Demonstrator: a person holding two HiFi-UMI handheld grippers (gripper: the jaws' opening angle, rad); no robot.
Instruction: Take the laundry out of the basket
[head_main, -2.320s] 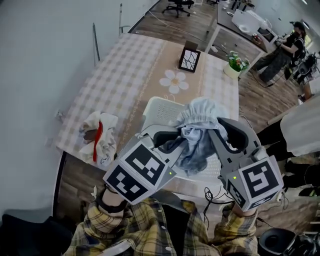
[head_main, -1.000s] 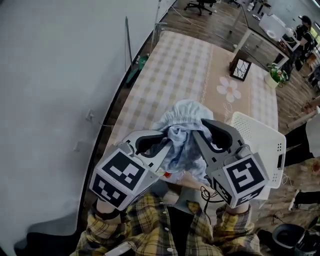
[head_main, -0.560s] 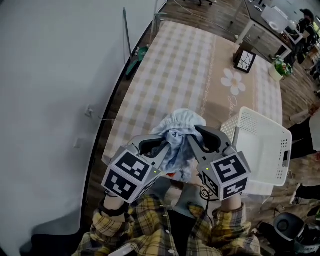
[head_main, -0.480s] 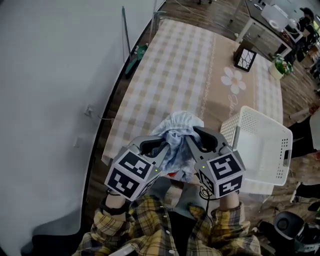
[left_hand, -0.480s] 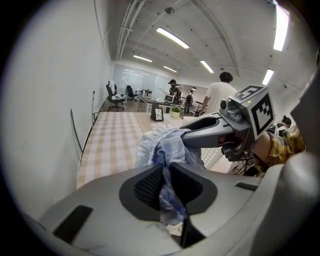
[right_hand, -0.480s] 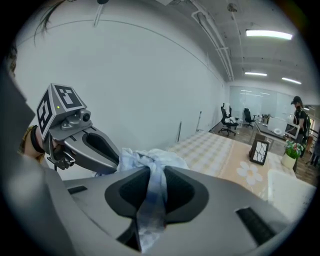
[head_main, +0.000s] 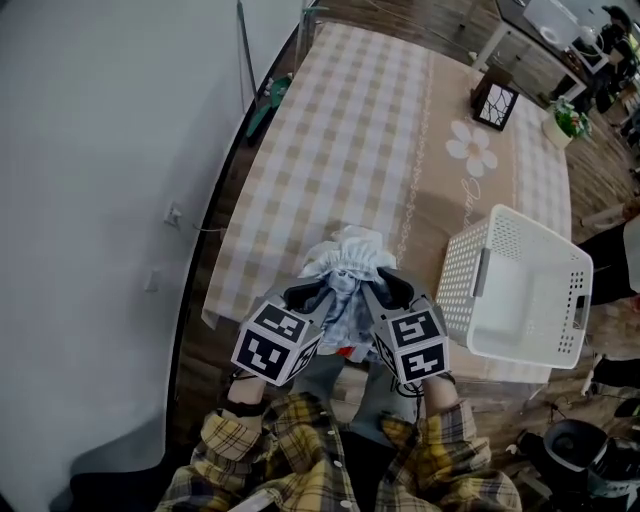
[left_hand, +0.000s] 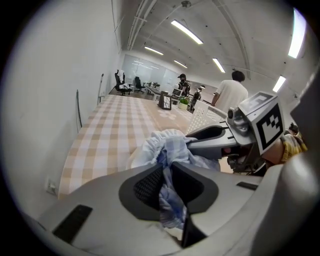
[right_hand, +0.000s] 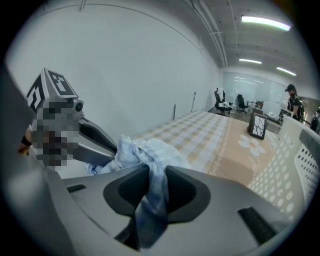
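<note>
A crumpled light-blue garment hangs between my two grippers over the near edge of the checked table. My left gripper pinches one fold of it between its pads. My right gripper pinches another fold. In the left gripper view the cloth runs down through the left gripper, and in the right gripper view it hangs through the right gripper. Both pairs of jaws have just been opening a little, with the cloth still between them. The white laundry basket stands to the right.
A framed picture and a small potted plant stand at the table's far end. A grey wall runs along the left side. A scrap of red cloth shows below the garment. People stand in the background.
Both grippers have carried the garment from above the basket to the left. They have since sunk together toward the table's near edge. The basket now lies to their right.
</note>
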